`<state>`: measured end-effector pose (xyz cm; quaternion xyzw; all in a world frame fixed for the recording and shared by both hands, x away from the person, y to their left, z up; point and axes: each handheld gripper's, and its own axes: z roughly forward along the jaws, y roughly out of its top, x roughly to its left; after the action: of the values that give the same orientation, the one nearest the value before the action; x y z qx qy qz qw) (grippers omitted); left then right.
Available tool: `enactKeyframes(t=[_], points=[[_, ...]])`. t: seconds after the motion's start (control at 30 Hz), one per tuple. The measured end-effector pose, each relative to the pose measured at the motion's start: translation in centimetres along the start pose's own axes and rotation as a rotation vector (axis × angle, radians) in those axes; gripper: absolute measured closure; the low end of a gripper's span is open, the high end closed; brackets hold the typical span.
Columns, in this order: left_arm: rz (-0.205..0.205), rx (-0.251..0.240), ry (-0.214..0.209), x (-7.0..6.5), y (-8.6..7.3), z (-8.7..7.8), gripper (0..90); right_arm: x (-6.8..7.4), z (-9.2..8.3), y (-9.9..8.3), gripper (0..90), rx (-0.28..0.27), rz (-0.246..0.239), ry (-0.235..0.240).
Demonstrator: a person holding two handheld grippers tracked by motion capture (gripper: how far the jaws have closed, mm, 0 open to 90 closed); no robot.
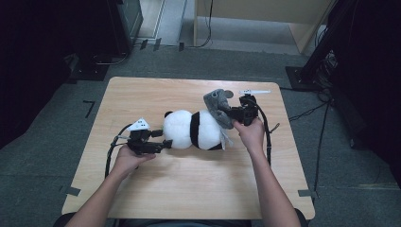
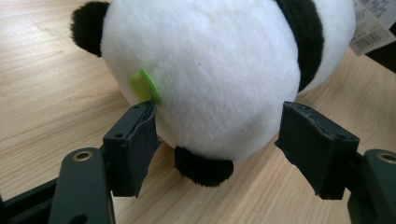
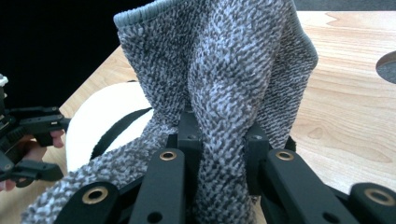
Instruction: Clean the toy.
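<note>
Right gripper (image 3: 219, 135) pinches a fold of the grey knitted cloth (image 3: 219, 60), jaws pressed tight on the fabric, which bunches up between them and rises above them in the right gripper view. In the high view the same right gripper (image 1: 235, 115) sits at the far right end of the toy, right hand (image 1: 249, 132) behind it, the cloth (image 1: 217, 106) draped against the toy's top end and lifted off the table. Left gripper (image 2: 219, 144) has its jaws spread, standing either side of the round white end of the panda plush (image 2: 210, 70); the left pad sits right at the fur by a small green tag (image 2: 145, 86), the right pad stands clear of the fur, so no pinch. A black foot patch (image 2: 203, 170) shows low between the jaws. High view: left gripper (image 1: 163, 144) just at the plush's (image 1: 194, 128) left end, left hand (image 1: 126, 158) behind it. Plush lies on its side across the middle of the wooden table (image 1: 189, 189), a paper tag (image 1: 227, 140) at its right end. Grey carpet floor (image 1: 42, 142) surrounds the table.
</note>
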<state>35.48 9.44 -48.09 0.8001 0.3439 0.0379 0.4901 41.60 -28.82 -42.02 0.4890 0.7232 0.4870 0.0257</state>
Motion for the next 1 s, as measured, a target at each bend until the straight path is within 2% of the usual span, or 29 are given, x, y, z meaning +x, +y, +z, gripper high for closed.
enactKeyframes(t=[0.1,0.2,0.3,0.4,0.5,0.57,0.63,0.7,0.83,0.87,1.0], points=[[0.01,-0.008,0.009,0.1,0.0,0.5,28.0,-0.4,0.3,0.0,76.5,-0.006,0.003,-0.008],[0.018,0.009,0.012,0.1,0.0,1.2,27.9,-0.9,0.4,0.0,76.3,-0.009,0.02,-0.003],[-0.012,-0.01,-0.007,0.4,-0.1,1.6,26.4,-1.2,0.5,0.0,76.3,-0.015,0.037,-0.002],[-0.025,-0.033,-0.016,0.8,-0.3,2.0,24.2,-1.5,0.6,-0.1,76.1,-0.021,0.046,-0.004],[-0.043,-0.032,-0.043,1.2,-0.7,2.7,19.1,-1.8,0.7,-0.1,76.0,-0.024,0.063,0.004],[-0.03,-0.02,-0.048,1.2,-0.8,3.1,17.4,-1.9,0.7,-0.1,76.0,-0.027,0.066,0.003],[-0.001,-0.029,-0.034,0.9,-0.7,3.4,17.4,-1.9,0.8,-0.1,76.0,-0.027,0.064,-0.004],[0.012,-0.035,-0.022,0.8,-0.6,3.6,17.0,-2.0,0.8,-0.1,76.0,-0.028,0.061,-0.021],[0.041,-0.039,0.007,0.4,-0.6,4.0,15.8,-2.4,0.9,-0.2,76.0,-0.031,0.076,-0.021],[0.054,-0.038,0.024,0.2,-0.6,4.1,19.4,-2.4,0.9,-0.2,75.9,-0.034,0.078,-0.023],[0.067,-0.034,0.047,0.0,-0.5,3.9,30.5,-2.3,0.6,-0.1,75.9,-0.039,0.082,-0.025]])
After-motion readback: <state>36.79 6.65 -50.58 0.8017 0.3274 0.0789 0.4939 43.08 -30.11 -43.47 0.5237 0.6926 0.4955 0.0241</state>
